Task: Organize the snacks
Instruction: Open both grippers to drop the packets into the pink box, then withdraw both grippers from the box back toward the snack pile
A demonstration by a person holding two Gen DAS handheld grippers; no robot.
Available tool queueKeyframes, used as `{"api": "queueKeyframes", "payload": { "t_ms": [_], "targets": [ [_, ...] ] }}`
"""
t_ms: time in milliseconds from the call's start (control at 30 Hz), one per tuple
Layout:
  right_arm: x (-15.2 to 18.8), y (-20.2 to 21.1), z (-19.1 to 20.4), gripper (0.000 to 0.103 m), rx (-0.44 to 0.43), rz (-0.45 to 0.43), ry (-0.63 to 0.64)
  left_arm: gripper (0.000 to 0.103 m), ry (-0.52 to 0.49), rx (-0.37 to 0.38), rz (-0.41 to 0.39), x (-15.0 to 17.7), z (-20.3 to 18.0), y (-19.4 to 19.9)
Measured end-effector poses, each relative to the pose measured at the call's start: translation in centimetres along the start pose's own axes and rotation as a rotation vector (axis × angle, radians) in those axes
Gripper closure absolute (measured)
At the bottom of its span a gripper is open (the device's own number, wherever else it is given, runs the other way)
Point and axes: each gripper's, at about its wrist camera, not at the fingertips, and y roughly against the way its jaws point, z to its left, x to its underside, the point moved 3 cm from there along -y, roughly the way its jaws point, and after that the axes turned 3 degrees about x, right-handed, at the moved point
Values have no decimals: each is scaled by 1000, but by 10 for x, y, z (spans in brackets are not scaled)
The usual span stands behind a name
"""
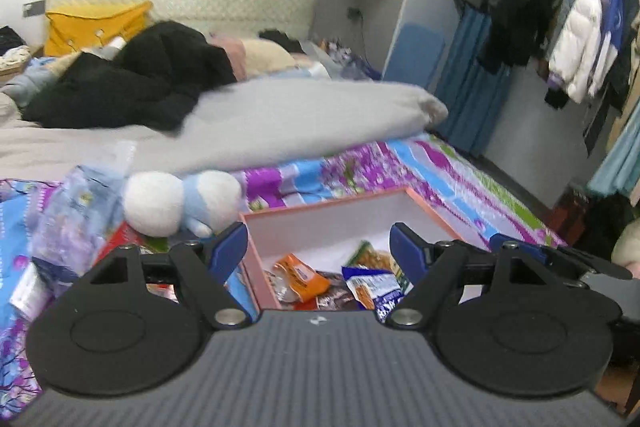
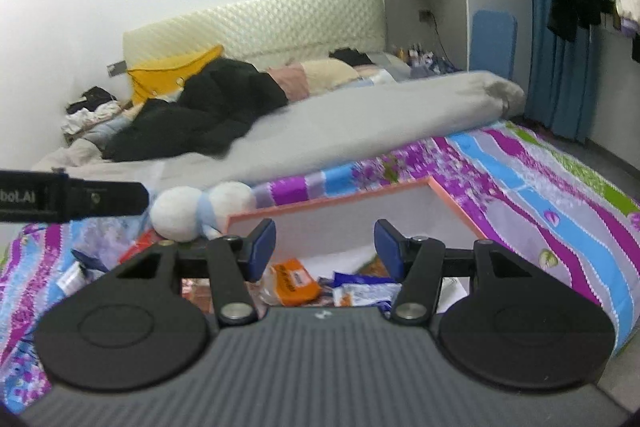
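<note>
With both grippers, left (image 1: 318, 247) and right (image 2: 325, 245), gaping empty over the box (image 1: 332, 205), I risk snagging its near wall or crushing packets (image 2: 294, 281) lower centre.

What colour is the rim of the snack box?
Salmon pink; the box has white inner walls. Right wrist view shows it best.

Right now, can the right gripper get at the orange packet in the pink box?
Probably yes. The right gripper is open and empty, the orange packet lies on top in the open pink box just below its fingers, nothing covering it.
</note>
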Motion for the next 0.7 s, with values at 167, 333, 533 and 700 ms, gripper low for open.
{"api": "queueKeyframes", "payload": {
  "t_ms": [167,333,533,700],
  "targets": [
    [-2,21,33,46,-44,-28,33,21,8,-37,-52,6,19,48],
    [12,42,65,46,-124,-20,33,21,13,-79,-52,27,41,85],
    [44,57,98,46,-158,20,68,21,43,-138,-52,65,68,116],
    [74,67,121,46,-194,51,104,21,103,-159,-59,96,89,137]
  ]
}}
